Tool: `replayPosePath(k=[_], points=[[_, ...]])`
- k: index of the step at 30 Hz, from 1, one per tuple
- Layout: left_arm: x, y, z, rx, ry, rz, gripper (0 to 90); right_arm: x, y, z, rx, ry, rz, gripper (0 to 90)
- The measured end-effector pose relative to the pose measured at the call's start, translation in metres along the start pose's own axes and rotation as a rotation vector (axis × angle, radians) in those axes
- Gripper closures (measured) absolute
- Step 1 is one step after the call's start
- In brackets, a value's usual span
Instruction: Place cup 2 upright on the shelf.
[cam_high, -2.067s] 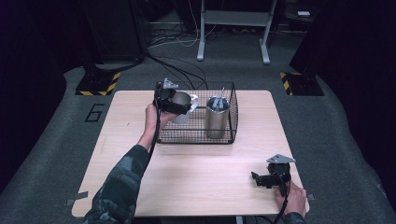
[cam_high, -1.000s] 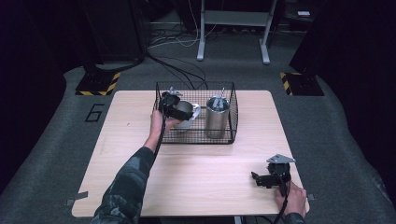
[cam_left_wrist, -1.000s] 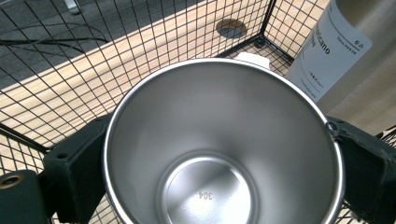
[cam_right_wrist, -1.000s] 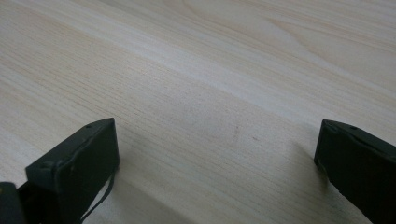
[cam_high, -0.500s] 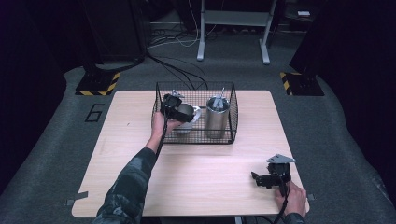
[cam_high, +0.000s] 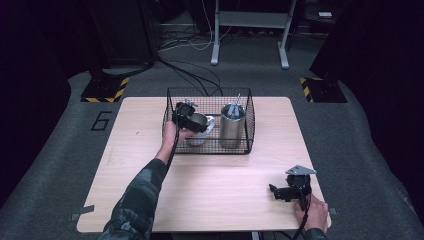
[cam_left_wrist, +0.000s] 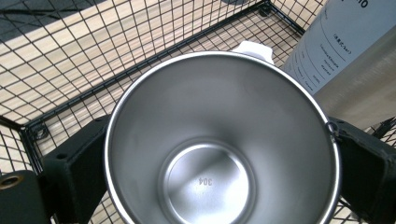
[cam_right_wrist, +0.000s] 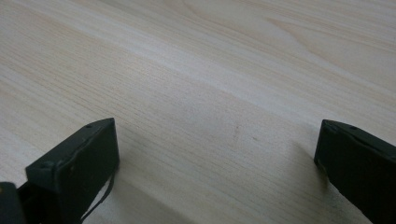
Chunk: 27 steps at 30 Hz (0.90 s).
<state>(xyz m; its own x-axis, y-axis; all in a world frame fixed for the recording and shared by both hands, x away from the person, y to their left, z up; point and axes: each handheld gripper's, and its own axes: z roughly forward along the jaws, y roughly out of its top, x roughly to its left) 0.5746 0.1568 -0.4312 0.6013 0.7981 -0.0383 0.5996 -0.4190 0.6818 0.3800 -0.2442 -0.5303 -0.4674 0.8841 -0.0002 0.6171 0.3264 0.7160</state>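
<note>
A steel cup (cam_high: 201, 123) with a white handle (cam_left_wrist: 252, 48) is inside the black wire basket (cam_high: 210, 146), in its left half. My left gripper (cam_high: 187, 118) is shut on the cup. In the left gripper view its jaws press the cup's outer wall on both sides, and the cup's open mouth (cam_left_wrist: 210, 107) faces the camera. A tall steel bottle (cam_high: 233, 125) stands upright in the basket just right of the cup, close to it (cam_left_wrist: 345, 51). My right gripper (cam_high: 280, 192) rests low at the table's front right, open, with bare wood (cam_right_wrist: 210, 70) between its jaws.
The basket stands at the back middle of the wooden table (cam_high: 150, 115). Its wire walls (cam_left_wrist: 70, 60) close in around the cup on the left and far sides. Cables and a metal stand (cam_high: 250, 30) lie on the floor beyond the table.
My left gripper has carried the cup from above the basket's left rim rightwards and down into the basket. The right gripper has stayed put.
</note>
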Motion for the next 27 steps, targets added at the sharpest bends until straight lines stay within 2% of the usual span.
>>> replayPosePath(k=[6,8,14,21,23,25,27], points=[[-0.002,-0.002,-0.002,0.014,0.010,0.012,5.4,0.000,0.000,0.000,0.000,0.000,0.001,0.0],[-0.002,-0.003,-0.002,0.014,0.010,0.005,5.1,0.000,0.000,0.000,0.000,0.000,0.001,0.0],[-0.001,-0.002,-0.009,-0.023,-0.003,-0.005,0.1,0.000,0.000,0.000,0.000,0.000,0.001,0.0],[0.001,0.000,-0.029,-0.081,-0.028,-0.024,0.1,0.000,0.000,0.000,0.000,0.000,0.001,0.0],[0.000,0.000,-0.036,-0.089,-0.034,-0.017,0.1,0.000,0.000,0.000,0.000,0.000,0.000,0.0],[-0.001,0.000,-0.046,-0.097,-0.058,-0.007,0.1,0.000,0.000,0.000,0.000,0.000,0.000,0.0],[-0.003,0.000,-0.052,-0.097,-0.060,0.004,0.1,0.000,0.000,0.000,0.000,0.000,0.001,0.0]])
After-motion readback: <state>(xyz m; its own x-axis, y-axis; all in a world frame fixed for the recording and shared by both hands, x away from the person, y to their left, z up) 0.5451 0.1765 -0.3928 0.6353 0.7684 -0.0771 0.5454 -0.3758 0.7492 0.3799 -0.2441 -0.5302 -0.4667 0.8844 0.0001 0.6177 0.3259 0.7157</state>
